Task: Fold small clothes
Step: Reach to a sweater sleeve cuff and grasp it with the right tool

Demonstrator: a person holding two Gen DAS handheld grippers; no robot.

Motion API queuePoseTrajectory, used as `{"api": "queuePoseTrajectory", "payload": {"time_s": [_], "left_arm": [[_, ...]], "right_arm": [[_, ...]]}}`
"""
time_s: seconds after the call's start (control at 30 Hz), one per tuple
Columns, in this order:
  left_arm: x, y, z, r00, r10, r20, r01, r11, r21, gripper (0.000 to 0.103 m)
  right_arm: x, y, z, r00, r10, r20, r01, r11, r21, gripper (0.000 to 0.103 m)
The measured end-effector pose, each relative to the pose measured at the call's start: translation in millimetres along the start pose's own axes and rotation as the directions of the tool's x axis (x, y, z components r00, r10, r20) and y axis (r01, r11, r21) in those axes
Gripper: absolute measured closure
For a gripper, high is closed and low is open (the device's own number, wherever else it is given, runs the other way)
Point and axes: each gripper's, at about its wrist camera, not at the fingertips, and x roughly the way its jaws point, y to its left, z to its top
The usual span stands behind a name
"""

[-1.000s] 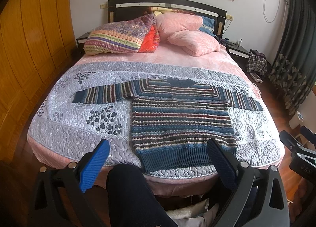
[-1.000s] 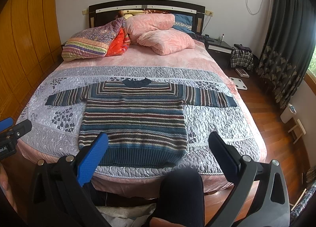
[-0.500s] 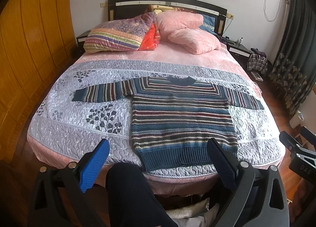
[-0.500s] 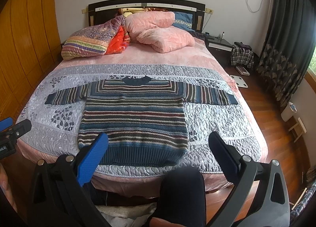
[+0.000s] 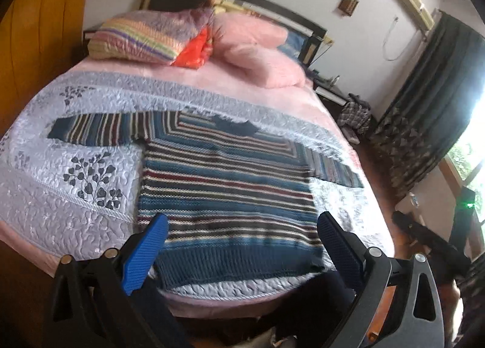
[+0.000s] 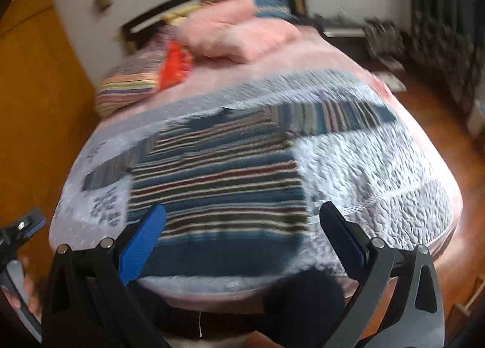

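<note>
A striped knit sweater [image 5: 224, 184] in blue, dark red and cream lies flat on the bed, sleeves spread to both sides, hem toward me. The right wrist view shows the same sweater [image 6: 218, 178], blurred by motion. My left gripper [image 5: 242, 223] hangs open above the hem, its blue fingers [image 5: 145, 251] straddling the sweater's lower width with nothing held. My right gripper [image 6: 242, 220] is also open over the hem area, empty. Both are above the cloth, apart from it.
The bed's quilted grey-white cover [image 5: 60, 196] lies under the sweater. Pillows [image 5: 254, 54] and a striped cushion [image 5: 142, 35] sit by the headboard. A wooden wardrobe [image 5: 36, 29] stands left, curtains [image 5: 424, 105] and a nightstand to the right. The person's dark-clad knees [image 6: 303, 302] are below the grippers.
Both grippers have moved forward toward the bed and tilted, the left rolling one way and the right the other. The sweater looms larger. Both stay open.
</note>
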Motion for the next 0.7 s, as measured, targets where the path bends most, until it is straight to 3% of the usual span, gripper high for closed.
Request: {"api": "queuePoseTrajectory", "payload": {"time_s": [0.13, 0.2, 0.23, 0.27, 0.47, 0.53, 0.6, 0.7], "left_arm": [[36, 10, 10, 1.000, -0.017, -0.021, 0.016, 0.999, -0.033, 0.004], [53, 13, 14, 0.998, -0.035, -0.047, 0.033, 0.998, -0.052, 0.004], [61, 14, 16, 0.998, -0.040, -0.056, 0.037, 0.998, -0.058, 0.004], [69, 15, 17, 0.997, -0.043, -0.060, 0.039, 0.997, -0.063, 0.004], [120, 20, 25, 0.996, -0.039, -0.081, 0.032, 0.995, -0.089, 0.004], [137, 22, 27, 0.994, -0.042, -0.098, 0.031, 0.994, -0.106, 0.004], [156, 24, 29, 0.992, -0.040, -0.117, 0.026, 0.992, -0.122, 0.004], [179, 24, 30, 0.990, -0.034, -0.134, 0.017, 0.992, -0.127, 0.004]], "right_arm": [[50, -84, 23, 0.999, 0.017, -0.033, -0.010, 0.980, 0.198, 0.004], [74, -123, 28, 0.997, 0.050, -0.051, -0.032, 0.949, 0.313, 0.019], [96, -156, 34, 0.994, 0.085, -0.065, -0.052, 0.915, 0.401, 0.040], [108, -170, 36, 0.992, 0.100, -0.077, -0.056, 0.897, 0.438, 0.045], [189, -291, 58, 0.981, 0.193, -0.014, -0.125, 0.686, 0.717, 0.053], [216, -331, 68, 0.971, 0.232, 0.065, -0.192, 0.583, 0.790, 0.053], [238, -363, 81, 0.968, 0.230, 0.099, -0.209, 0.526, 0.824, 0.056], [261, -400, 95, 0.970, 0.205, 0.133, -0.217, 0.472, 0.854, 0.064]]}}
